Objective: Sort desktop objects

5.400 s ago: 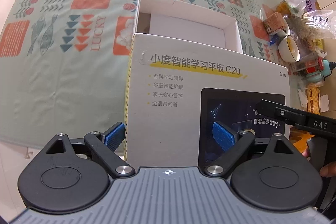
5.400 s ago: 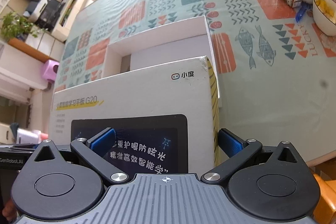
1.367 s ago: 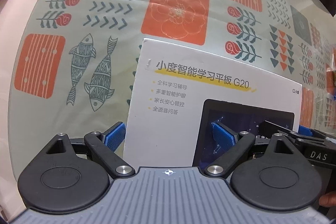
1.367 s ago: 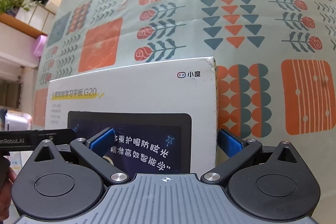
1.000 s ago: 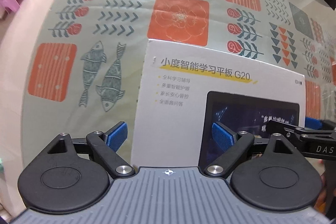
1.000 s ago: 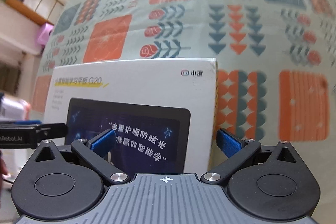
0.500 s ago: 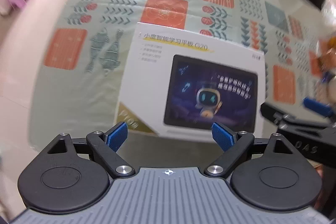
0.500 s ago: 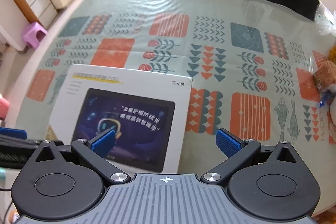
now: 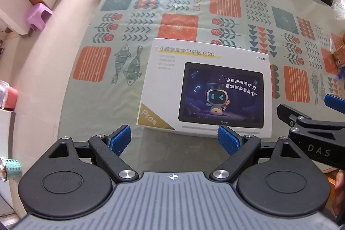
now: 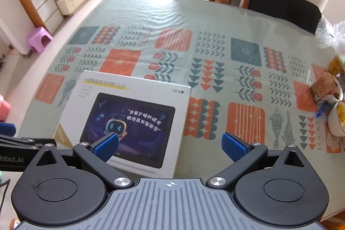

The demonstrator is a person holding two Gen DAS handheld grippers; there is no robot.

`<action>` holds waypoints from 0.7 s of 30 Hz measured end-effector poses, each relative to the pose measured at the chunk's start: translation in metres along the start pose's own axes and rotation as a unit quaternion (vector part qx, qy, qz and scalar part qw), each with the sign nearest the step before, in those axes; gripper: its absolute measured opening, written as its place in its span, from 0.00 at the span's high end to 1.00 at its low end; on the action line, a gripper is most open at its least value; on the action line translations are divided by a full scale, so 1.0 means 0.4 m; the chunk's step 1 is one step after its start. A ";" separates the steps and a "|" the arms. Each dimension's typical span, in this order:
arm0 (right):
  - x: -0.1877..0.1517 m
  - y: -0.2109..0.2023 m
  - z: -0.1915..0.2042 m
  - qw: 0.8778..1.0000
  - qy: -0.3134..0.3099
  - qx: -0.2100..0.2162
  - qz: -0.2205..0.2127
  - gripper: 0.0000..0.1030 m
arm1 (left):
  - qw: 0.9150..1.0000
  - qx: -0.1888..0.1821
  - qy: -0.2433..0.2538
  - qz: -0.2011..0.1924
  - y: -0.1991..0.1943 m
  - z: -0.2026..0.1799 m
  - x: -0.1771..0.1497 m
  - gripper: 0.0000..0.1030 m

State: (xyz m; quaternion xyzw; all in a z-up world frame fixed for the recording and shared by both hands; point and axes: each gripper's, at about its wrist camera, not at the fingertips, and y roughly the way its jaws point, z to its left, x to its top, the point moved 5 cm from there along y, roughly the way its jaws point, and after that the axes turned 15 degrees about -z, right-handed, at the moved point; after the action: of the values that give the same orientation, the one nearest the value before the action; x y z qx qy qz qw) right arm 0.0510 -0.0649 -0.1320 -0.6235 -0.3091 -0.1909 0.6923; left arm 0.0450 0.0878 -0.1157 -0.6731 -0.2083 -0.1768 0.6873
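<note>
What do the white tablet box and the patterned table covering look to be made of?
Tablet box: probably printed cardboard with a smooth, low-sheen finish; crisp straight edges, flat printed lid.

Table covering: apparently a printed cloth under clear, glossy plastic film or glass; window glare and fine ripples run across it.

Both grippers, left and right, hang open above the box.

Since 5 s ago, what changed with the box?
The lid, then held over the open tray, now sits closed on the box, flat on the tablecloth. Both the left gripper and right gripper have let go and pulled back, open and clear of it. The snack clutter stayed put.
</note>
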 end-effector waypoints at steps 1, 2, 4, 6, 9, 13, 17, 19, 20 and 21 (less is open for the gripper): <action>0.002 -0.005 -0.001 1.000 -0.003 0.002 0.002 0.00 | 1.000 0.003 0.000 -0.003 -0.010 -0.001 0.000 0.00; 0.002 -0.008 -0.001 1.000 -0.008 0.005 0.007 0.00 | 1.000 0.004 -0.001 -0.006 -0.018 -0.002 0.001 0.00; 0.000 -0.012 -0.001 1.000 -0.007 0.011 0.012 0.00 | 1.000 0.003 -0.009 -0.013 -0.033 0.000 0.001 0.00; -0.004 -0.005 0.000 1.000 0.001 0.003 0.027 0.00 | 1.000 0.001 -0.016 -0.016 -0.038 0.008 0.000 0.00; 0.001 0.003 0.011 0.999 0.018 -0.010 0.043 0.00 | 1.000 -0.016 -0.020 -0.009 -0.036 0.031 -0.004 0.00; 0.013 0.019 0.048 0.998 0.030 -0.017 0.049 0.00 | 0.999 -0.036 -0.008 -0.005 -0.028 0.080 0.004 0.00; 0.023 0.035 0.088 0.995 0.070 -0.033 0.055 0.00 | 0.999 -0.050 0.008 -0.010 -0.024 0.149 0.027 0.00; 0.025 0.045 0.112 0.994 0.084 -0.039 0.058 0.00 | 0.999 -0.048 0.019 -0.011 -0.015 0.178 0.033 0.00; 0.024 0.048 0.126 0.994 0.085 -0.045 0.058 0.00 | 0.998 -0.049 0.021 -0.010 -0.009 0.193 0.036 0.00; 0.022 0.050 0.135 0.993 0.087 -0.049 0.059 0.00 | 0.998 -0.052 0.021 -0.009 -0.005 0.205 0.037 0.00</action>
State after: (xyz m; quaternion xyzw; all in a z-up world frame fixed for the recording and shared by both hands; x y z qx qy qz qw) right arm 0.0603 -0.0079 -0.1392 -0.6546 -0.2005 -0.2180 0.6955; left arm 0.0527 0.1703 -0.1058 -0.7022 -0.1903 -0.2072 0.6540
